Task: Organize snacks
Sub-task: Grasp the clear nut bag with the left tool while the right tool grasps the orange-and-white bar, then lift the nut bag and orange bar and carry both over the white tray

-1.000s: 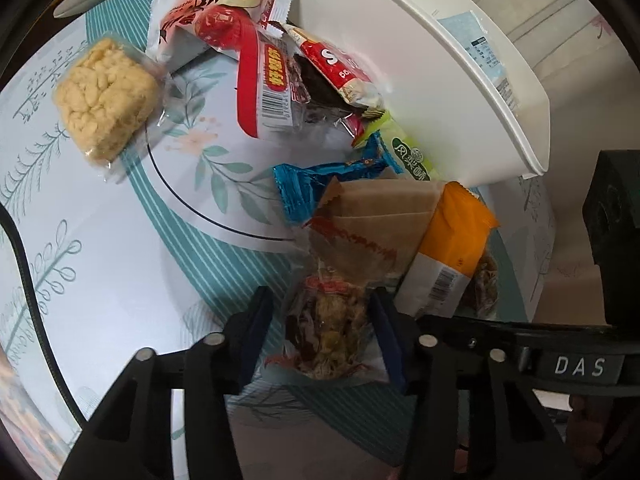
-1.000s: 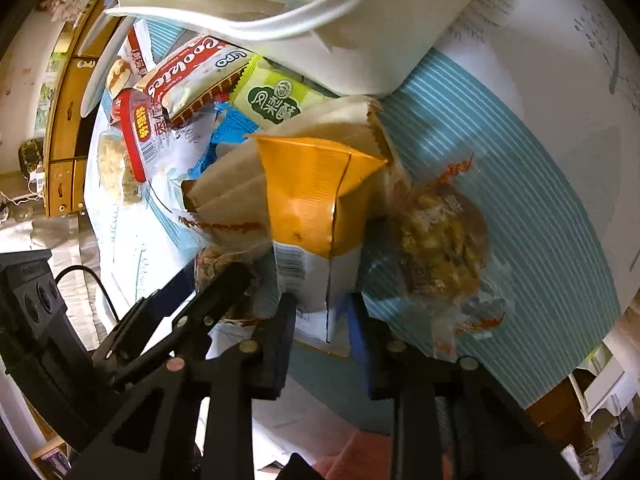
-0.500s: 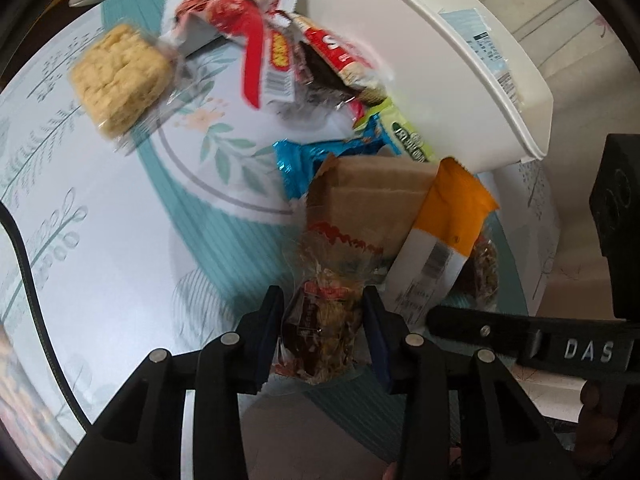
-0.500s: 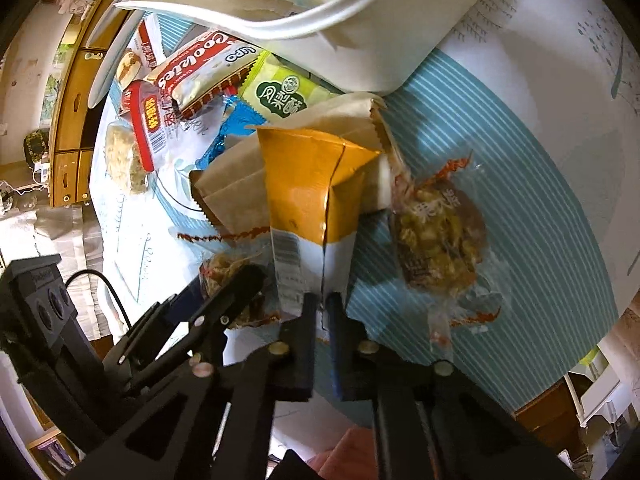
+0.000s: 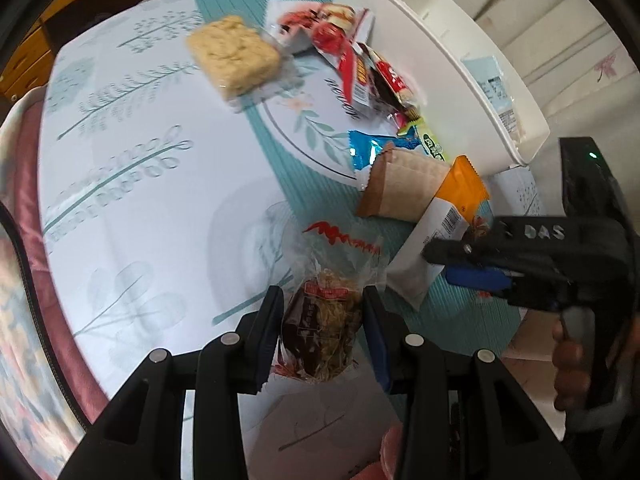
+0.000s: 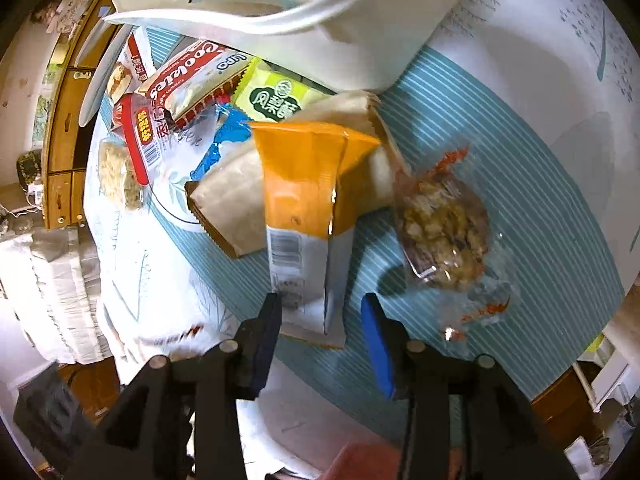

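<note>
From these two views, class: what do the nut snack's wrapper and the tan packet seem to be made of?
Nut snack's wrapper: clear glossy plastic film; the contents show through and it crinkles. Tan packet: matte, paper-like, with a zigzag-cut edge; possibly coated.

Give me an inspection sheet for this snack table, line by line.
Surface: tablecloth, leaf print, teal striped band.
Job's things: clear-wrapped nut snack; orange-and-white packet; brown packet; white bin holding a pale packet.
Clutter: loose snack pile beside the bin.
Grippers: left gripper shut on the nut snack; right gripper has just been opening, jaws clear either side of the orange-and-white packet's end.
Cables: black cable.
Surroundings: wooden cabinet.
</note>
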